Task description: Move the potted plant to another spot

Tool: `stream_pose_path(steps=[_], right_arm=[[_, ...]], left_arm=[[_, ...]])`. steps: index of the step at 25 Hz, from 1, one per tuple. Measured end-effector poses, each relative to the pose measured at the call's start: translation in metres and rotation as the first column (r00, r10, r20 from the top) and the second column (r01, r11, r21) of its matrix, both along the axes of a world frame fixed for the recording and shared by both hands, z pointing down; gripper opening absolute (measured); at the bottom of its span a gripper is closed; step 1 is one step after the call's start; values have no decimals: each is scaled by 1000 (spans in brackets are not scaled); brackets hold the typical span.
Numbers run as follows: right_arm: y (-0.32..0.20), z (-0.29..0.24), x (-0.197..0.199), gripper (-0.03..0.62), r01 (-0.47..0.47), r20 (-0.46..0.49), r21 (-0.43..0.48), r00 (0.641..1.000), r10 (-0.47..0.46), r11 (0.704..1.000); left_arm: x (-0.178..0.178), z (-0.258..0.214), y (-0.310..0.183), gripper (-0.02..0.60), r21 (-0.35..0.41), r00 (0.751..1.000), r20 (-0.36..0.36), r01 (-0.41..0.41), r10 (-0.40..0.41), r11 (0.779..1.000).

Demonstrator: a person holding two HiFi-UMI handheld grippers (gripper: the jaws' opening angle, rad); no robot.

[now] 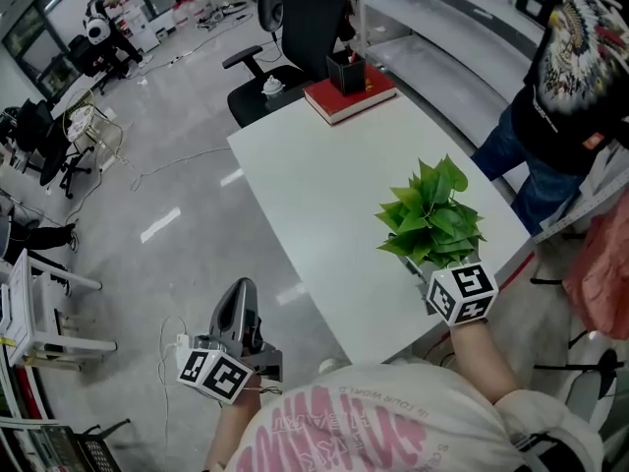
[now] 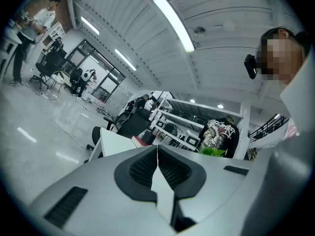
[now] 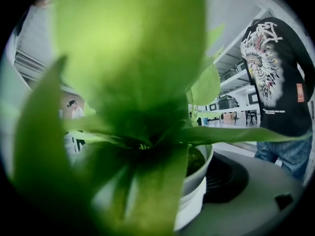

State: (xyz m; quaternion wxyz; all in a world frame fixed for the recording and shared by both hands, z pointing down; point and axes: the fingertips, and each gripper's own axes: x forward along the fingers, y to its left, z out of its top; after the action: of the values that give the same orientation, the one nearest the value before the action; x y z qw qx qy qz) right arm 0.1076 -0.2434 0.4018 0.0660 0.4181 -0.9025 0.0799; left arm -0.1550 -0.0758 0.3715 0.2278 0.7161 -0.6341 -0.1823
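My right gripper (image 1: 425,271), fingers (image 3: 231,178) pinching the white pot of the potted plant (image 1: 432,214), at the near right edge of the bench (image 1: 314,185), my left gripper (image 1: 239,298) over the floor (image 1: 177,195), fingers (image 2: 140,168) pressed together, empty

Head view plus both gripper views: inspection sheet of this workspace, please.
Surface: white table, carrying a plant and a book.
Job's things: potted plant at the table's near right corner, in a white pot.
Clutter: red book at the far end, black holder on it.
Grippers: left claw shut and empty, over the floor; right claw closed on the pot.
Cables: white cable across the floor.
Surroundings: office chair at the far end; person standing beside the table.
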Motion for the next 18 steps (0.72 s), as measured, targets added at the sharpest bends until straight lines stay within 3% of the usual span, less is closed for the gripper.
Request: stream_pose_path(steps=[8,18], right_arm=[[61,-7,-113,552,26,-30,25,999,-25,999],[66,-20,-118,552,74,-16,34,997,-73,997]], left_arm=[[-112,-2,48,26,23,1000,7,-8,8,1000],[-101,-3,37,26,31,1000,16,-21,20,999]])
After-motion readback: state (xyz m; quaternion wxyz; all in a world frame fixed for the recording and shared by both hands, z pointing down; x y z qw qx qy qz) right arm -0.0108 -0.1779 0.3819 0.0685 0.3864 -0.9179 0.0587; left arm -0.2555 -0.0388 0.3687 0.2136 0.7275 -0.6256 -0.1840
